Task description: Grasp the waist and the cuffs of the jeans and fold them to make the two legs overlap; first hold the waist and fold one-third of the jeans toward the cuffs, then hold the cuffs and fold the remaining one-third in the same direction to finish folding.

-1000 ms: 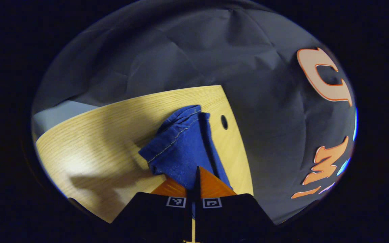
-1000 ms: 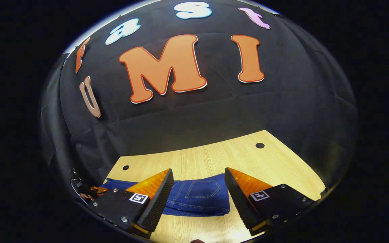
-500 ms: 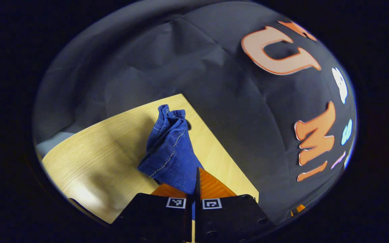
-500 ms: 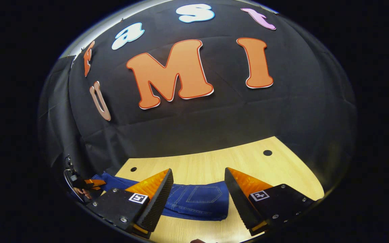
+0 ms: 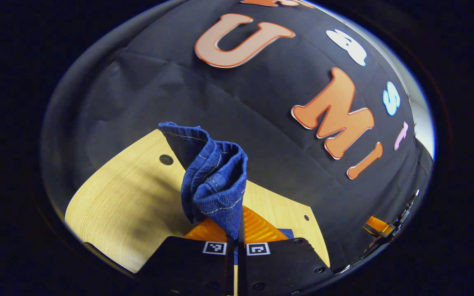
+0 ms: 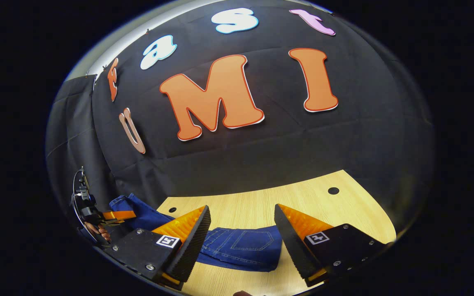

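The blue jeans (image 5: 214,176) bunch up at the cuffs, and my left gripper (image 5: 239,213) is shut on that bunch, holding it off the wooden table (image 5: 126,197). In the right gripper view the waist end of the jeans (image 6: 245,246), back pocket up, lies flat on the table (image 6: 303,197). My right gripper (image 6: 242,209) hovers open just in front of it, touching nothing. At the left edge of that view the left gripper (image 6: 117,214) and the hand holding it lift the leg end (image 6: 138,207). The right gripper (image 5: 379,226) shows small at the far right of the left gripper view.
The table has small round holes near its edges (image 5: 166,159) (image 6: 333,190). Black cloth wall stands close behind the table's far edge. Bare wood lies to the right of the jeans in the right gripper view.
My left gripper has raised the cuffs and swung round toward the wall; the leg end now hangs off the table. The right gripper stays open and has barely moved.
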Demonstrator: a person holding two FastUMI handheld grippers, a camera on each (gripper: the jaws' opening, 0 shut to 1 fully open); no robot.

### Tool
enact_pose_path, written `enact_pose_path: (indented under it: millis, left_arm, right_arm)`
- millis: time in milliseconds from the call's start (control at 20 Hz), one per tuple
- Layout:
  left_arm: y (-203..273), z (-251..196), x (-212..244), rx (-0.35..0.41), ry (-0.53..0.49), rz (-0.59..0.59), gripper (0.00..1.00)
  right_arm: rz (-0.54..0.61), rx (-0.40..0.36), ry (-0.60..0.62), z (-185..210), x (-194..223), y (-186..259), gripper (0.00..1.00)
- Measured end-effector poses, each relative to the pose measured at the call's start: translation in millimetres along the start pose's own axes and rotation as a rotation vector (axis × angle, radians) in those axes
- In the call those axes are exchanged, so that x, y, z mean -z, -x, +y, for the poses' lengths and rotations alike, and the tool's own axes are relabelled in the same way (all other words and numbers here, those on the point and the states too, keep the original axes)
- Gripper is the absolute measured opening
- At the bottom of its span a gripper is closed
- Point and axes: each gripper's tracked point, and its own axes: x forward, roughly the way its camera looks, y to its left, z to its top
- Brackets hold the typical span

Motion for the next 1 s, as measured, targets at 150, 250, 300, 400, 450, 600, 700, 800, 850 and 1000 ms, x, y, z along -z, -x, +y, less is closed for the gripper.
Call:
enact_pose_path:
  millis: [150,250,300,400,450,600,700,800,850,1000]
  left_arm:
    - [-12.1,-41.5,7.4,0.036,-0.059,0.022,0.03]
    - [-21.7,-68.0,12.5,0.066,-0.090,0.037,0.03]
    - [-24.9,-80.8,15.1,0.072,-0.113,0.046,0.03]
    - [-39.3,-105.1,21.2,0.083,-0.167,0.067,0.04]
    - [-47.4,-119.4,26.8,0.090,-0.185,0.085,0.04]
    - [-71.2,-148.7,41.5,0.084,-0.234,0.132,0.03]
    - [-80.8,-163.2,57.7,0.075,-0.268,0.171,0.03]
    - [-92.7,-177.4,76.8,0.074,-0.310,0.208,0.03]
    - [-99.2,-187.1,87.7,0.073,-0.327,0.225,0.03]
    - [-118.7,-200.4,110.1,0.038,-0.384,0.264,0.03]
  right_arm:
    - [-0.009,-0.008,-0.011,-7.2,-3.1,3.8,0.96]
    - [-0.017,-0.013,-0.020,-12.6,-5.5,6.3,0.96]
    - [-0.019,-0.013,-0.025,-16.8,-5.9,7.4,0.96]
    - [-0.015,-0.012,-0.027,-25.3,-5.0,8.7,0.96]
    - [-0.019,-0.010,-0.028,-29.4,-7.3,9.2,0.96]
    - [-0.027,-0.005,-0.036,-41.1,-11.1,12.0,0.96]
    - [-0.029,-0.003,-0.035,-47.2,-12.0,13.4,0.96]
    - [-0.027,0.001,-0.033,-52.6,-10.5,14.2,0.96]
    - [-0.025,0.010,-0.034,-57.2,-9.9,14.3,0.96]
    - [-0.024,0.013,-0.048,-65.9,-10.3,16.8,0.96]
